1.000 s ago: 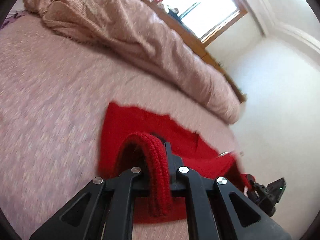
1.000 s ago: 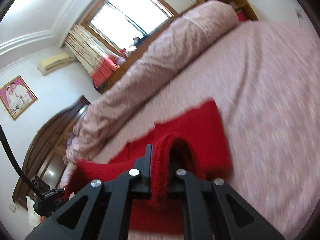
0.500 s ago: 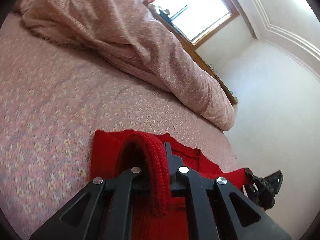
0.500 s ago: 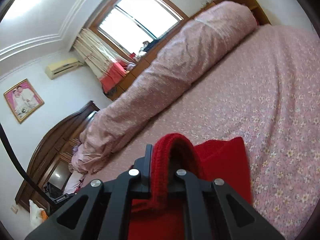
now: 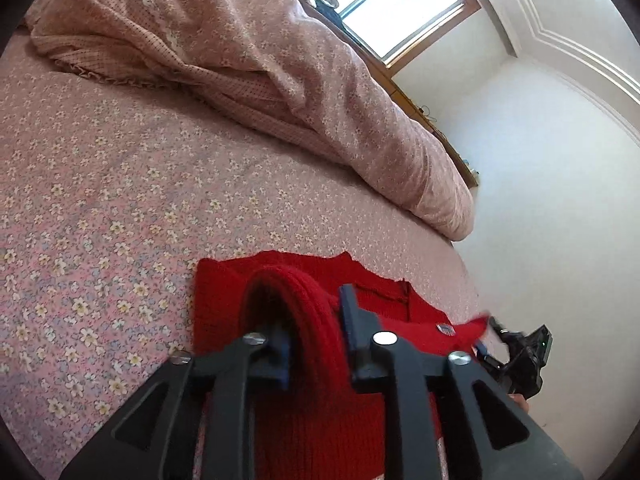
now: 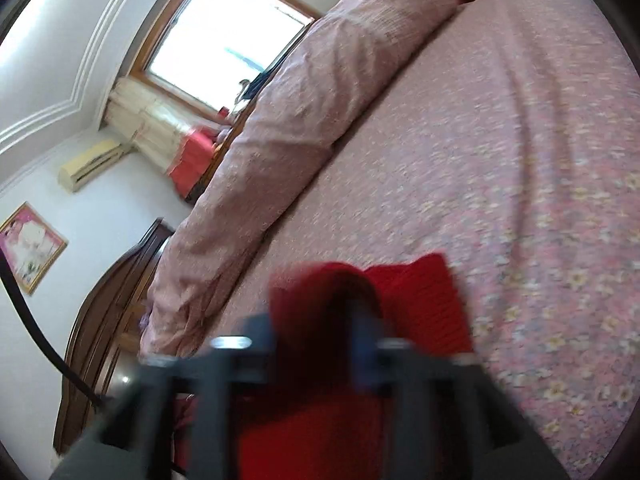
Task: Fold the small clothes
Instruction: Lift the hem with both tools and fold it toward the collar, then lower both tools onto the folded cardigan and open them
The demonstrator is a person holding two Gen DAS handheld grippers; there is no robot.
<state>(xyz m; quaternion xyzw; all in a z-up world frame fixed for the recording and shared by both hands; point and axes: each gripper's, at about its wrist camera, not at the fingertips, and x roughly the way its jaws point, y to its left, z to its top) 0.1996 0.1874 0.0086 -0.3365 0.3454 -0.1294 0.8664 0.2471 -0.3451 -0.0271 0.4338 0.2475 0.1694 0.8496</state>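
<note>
Red knitted garment [image 5: 280, 292] lying on the floral bed sheet [image 5: 100, 208] near the bed's near edge, its far part flat, a rolled quilt [image 5: 280, 80] well beyond it; left gripper [image 5: 316, 320] over the garment's left part, its jaws having just been opening and now narrowly parted, a raised loop of ribbed knit between them, seemingly loose rather than pinched; right gripper [image 6: 316, 332], blurred in its own view, with jaws having just been opening to a wide stance, a hump of the same red knit [image 6: 420, 304] between them, apparently released. Step in hand, as judged: laying down the folded-over edge. To do it well, both jaws should clear the knit fully before withdrawing, backing straight out and low so the ribbing does not snag and drag the fold open; the two corners should land level, edges aligned with the layer beneath.
</note>
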